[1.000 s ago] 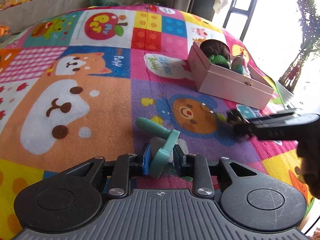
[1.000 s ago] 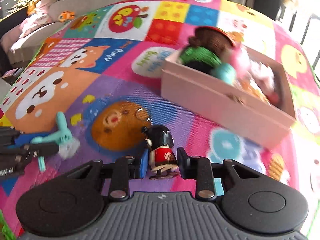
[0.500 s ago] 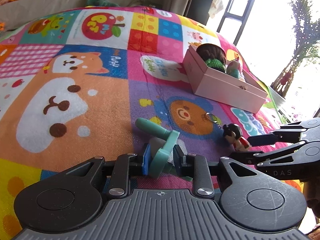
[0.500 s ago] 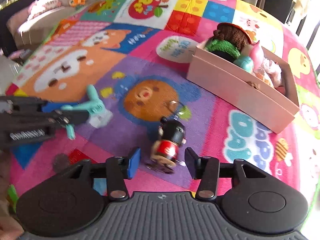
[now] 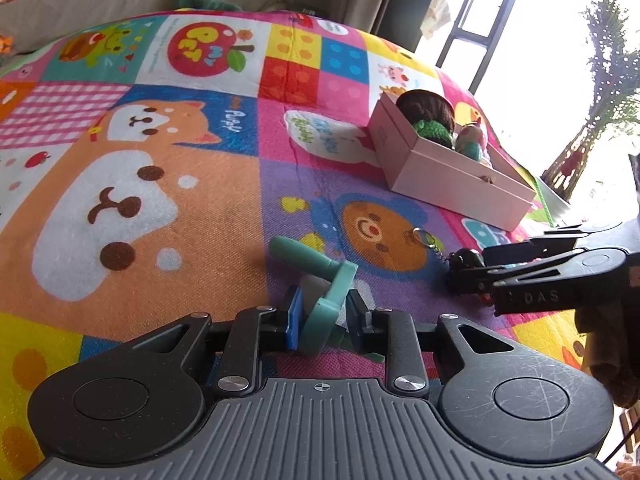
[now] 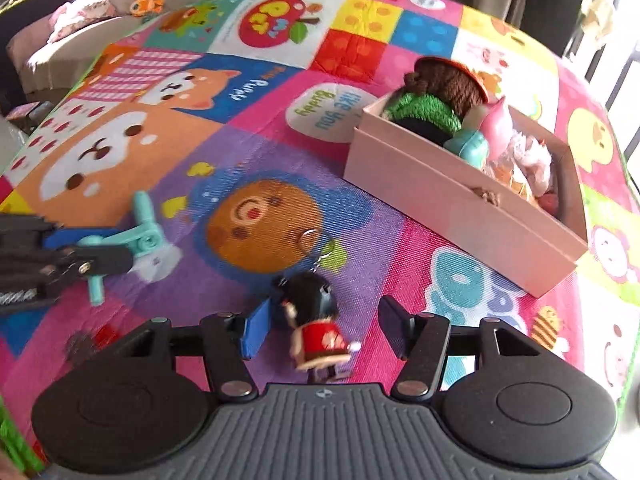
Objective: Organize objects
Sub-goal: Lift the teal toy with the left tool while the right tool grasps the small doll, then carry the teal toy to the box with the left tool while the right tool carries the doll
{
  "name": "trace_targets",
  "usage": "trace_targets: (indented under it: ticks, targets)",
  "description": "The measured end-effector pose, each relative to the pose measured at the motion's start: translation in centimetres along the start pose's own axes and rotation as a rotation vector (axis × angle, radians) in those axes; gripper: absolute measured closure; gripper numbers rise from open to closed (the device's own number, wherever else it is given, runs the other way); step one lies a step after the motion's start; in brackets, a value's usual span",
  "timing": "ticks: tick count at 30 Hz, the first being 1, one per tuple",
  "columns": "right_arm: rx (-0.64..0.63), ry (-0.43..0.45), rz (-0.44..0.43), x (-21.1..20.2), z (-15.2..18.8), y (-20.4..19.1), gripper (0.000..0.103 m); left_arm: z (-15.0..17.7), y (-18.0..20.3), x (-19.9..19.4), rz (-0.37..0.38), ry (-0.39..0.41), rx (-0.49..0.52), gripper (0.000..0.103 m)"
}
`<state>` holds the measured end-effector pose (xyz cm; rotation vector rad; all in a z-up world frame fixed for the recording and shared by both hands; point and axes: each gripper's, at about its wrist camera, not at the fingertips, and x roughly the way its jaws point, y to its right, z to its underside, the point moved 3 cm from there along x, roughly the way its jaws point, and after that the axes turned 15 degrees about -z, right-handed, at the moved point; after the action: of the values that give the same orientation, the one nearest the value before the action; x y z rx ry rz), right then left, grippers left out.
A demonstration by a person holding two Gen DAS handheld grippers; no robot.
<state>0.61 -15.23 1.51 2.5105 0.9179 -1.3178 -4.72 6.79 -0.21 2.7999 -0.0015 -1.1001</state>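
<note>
my left gripper (image 5: 320,318) pinches the light, stiff teal toy (image 5: 326,300). my right gripper (image 6: 324,330) is apart around the little doll keychain (image 6: 316,328); i'd squeeze its hard body.

You've got a teal toy (image 5: 326,304) on the patchwork cartoon mat (image 5: 160,184); beside it a black-haired, red-bodied doll (image 6: 314,330); beyond it a pale pink box (image 6: 460,204).

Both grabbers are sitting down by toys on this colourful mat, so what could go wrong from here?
The right gripper is open around the black-haired doll keychain; its metal ring could snag the mat. The left gripper pinches the teal plastic toy off-centre, so it may twist free. The pink cardboard box looks crowded.
</note>
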Motion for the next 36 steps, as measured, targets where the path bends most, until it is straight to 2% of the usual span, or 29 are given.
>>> trace_targets:
  ticks: [1,2,3,9,17,21,26,27,28,36]
  targets:
    - [0.009,-0.003,-0.021,0.0,0.0,0.1,0.053,0.0,0.0,0.0,-0.001,-0.004,-0.004,0.075]
    - [0.008,-0.005,-0.041,0.0,0.0,0.0,0.066,-0.1,0.0,0.0,-0.003,-0.006,-0.007,0.075]
    - [0.002,-0.005,-0.052,-0.1,0.1,-0.2,0.071,-0.1,0.1,0.0,-0.007,-0.008,-0.006,0.075]
    - [-0.004,0.062,-0.068,-2.4,0.9,-0.7,0.071,-0.3,0.8,0.0,-0.048,-0.013,0.015,0.078]
    - [0.061,0.219,-0.085,-7.7,1.3,1.5,0.071,-0.8,1.6,0.0,-0.1,-0.045,0.038,0.079]
    - [0.086,0.29,-0.066,-9.9,1.9,2.8,0.071,-1.1,2.6,-0.1,-0.093,-0.057,0.087,0.081]
    - [0.131,0.331,-0.048,-11.2,3.3,4.7,0.071,-1.9,5.1,-0.7,-0.084,-0.042,0.164,0.082]
    - [0.143,0.338,-0.049,-11.4,3.6,5.1,0.071,-2.2,5.7,-0.7,-0.082,-0.039,0.177,0.088]
    - [0.153,0.345,-0.049,-11.5,3.9,5.4,0.071,-2.3,6.2,-0.8,-0.081,-0.037,0.192,0.089]
    - [0.225,0.427,-0.05,-13.2,6.6,8.2,0.071,-4.4,9.9,-1.8,-0.05,-0.01,0.261,0.089]
